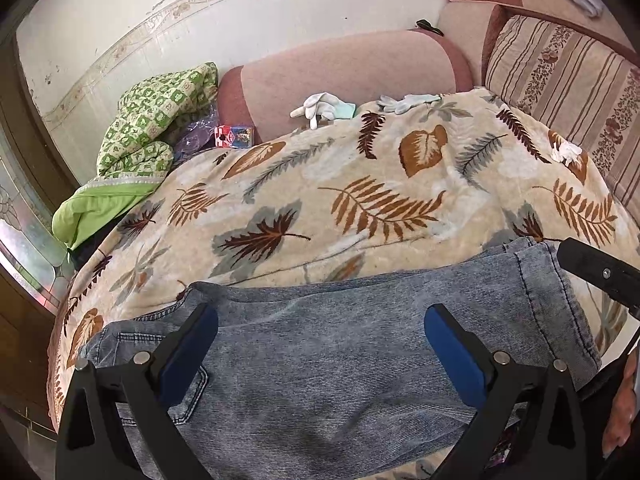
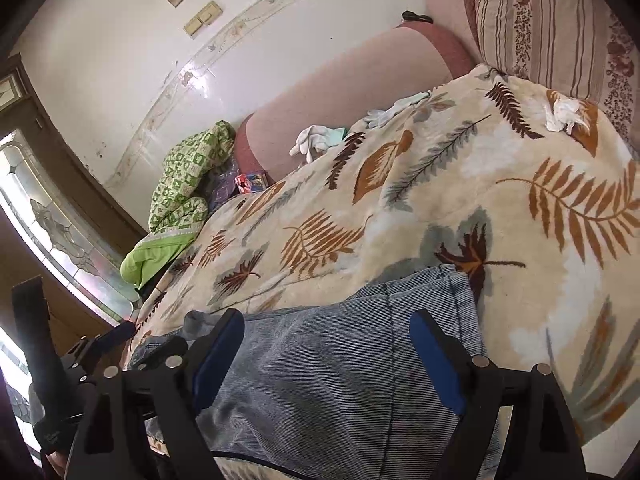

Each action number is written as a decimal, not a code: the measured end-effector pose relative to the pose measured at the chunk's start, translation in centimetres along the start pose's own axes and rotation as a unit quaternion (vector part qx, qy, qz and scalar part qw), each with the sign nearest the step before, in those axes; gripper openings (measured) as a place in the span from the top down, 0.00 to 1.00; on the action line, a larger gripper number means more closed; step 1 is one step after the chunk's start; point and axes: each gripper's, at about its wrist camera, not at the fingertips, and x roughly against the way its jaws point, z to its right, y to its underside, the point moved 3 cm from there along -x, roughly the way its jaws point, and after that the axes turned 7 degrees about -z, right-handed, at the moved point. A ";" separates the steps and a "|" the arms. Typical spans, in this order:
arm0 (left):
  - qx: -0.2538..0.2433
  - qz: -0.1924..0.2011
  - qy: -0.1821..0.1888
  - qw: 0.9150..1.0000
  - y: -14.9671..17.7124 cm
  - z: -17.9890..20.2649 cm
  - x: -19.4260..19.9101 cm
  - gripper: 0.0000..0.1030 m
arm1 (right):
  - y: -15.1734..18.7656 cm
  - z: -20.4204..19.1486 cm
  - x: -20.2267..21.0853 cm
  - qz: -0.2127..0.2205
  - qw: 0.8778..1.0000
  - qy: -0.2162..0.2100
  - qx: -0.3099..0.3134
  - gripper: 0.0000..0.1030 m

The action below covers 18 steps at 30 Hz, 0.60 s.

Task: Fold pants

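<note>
Your left tongs (image 1: pixel 320 344) and right tongs (image 2: pixel 328 356) both gape released over the jeans (image 1: pixel 340 340), which lie flat on the leaf-print blanket (image 1: pixel 360 200). Denim is heavy, limp; pinch its stitched hem edge.

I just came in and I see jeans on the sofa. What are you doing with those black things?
A person is folding a pair of jeans with a grabbing tool in each hand. The jeans lie on a leaf-patterned blanket spread over the sofa. They look already folded over into a compact bundle. The left tool and the right tool both hover over the denim with their blue pads wide apart, gripping nothing right now. White gloves lie farther back on the blanket.
</note>
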 end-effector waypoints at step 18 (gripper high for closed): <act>0.004 0.011 -0.005 1.000 1.4 -0.7 2.1 0.00 | 1.8 -1.0 -1.6 -0.047 0.999 -0.002 0.016 0.15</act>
